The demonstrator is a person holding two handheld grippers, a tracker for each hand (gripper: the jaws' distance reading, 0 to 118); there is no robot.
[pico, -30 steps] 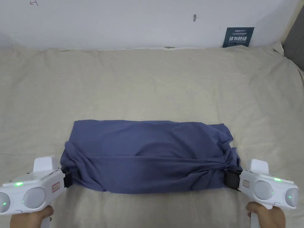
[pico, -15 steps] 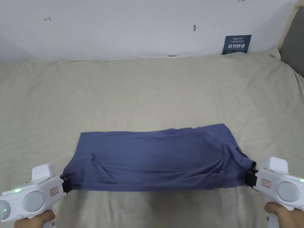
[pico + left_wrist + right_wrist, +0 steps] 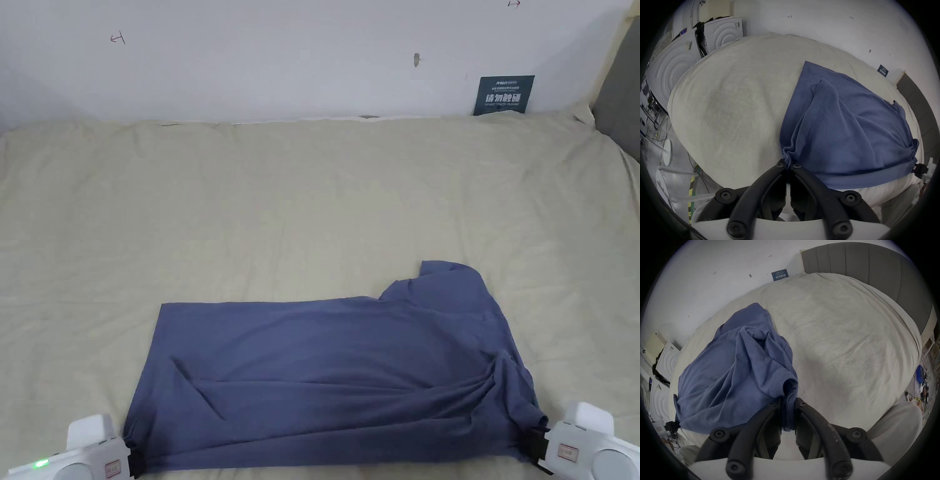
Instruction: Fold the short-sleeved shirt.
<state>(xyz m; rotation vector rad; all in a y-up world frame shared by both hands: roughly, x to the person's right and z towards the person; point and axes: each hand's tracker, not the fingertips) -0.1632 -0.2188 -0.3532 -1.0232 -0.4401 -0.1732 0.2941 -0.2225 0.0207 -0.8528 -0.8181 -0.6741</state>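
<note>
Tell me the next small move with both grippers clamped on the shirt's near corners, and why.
Probably lower both corners onto the bed and open. The left gripper and right gripper each pinch a bunched near corner of the blue shirt, which is stretched between them at the bed's near edge, its far part lying fairly flat.
</note>
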